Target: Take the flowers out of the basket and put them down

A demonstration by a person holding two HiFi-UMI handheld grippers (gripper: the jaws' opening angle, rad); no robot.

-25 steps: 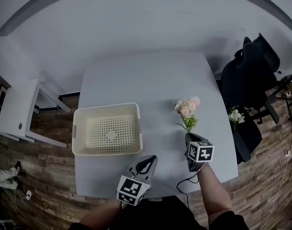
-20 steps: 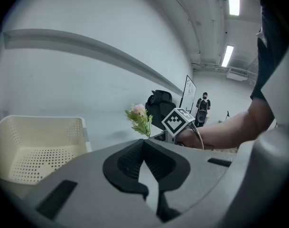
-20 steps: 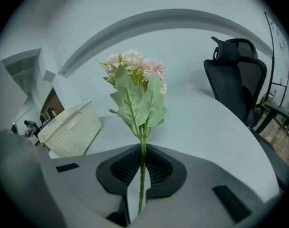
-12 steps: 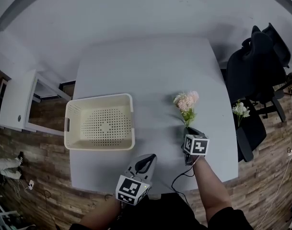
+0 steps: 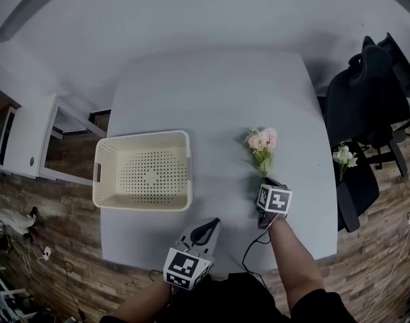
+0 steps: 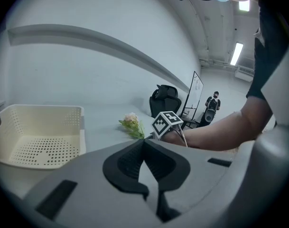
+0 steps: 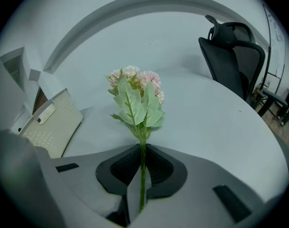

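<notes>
A small bunch of pink flowers [image 5: 262, 141] with green leaves lies out over the grey table [image 5: 211, 93], right of the cream perforated basket [image 5: 143, 137]. My right gripper [image 5: 264, 181] is shut on the thin green stem, which runs between its pads. In the right gripper view the flowers [image 7: 135, 94] point away from the gripper [image 7: 142, 151] over the tabletop. My left gripper [image 5: 206, 227] hovers at the table's near edge, shut and holding nothing. In the left gripper view the gripper [image 6: 144, 144] faces the basket [image 6: 44, 110] and the flowers [image 6: 131, 123]. The basket holds nothing.
A black office chair [image 5: 369, 93] stands to the right of the table, with a white flower bunch [image 5: 344, 157] beside it. A white cabinet [image 5: 23, 136] stands to the left. Wooden floor surrounds the table. A person [image 6: 213, 106] stands far off in the room.
The head view has shifted a little. The right gripper and the flowers have kept nearly the same place beside the basket. The left gripper has stayed put.
</notes>
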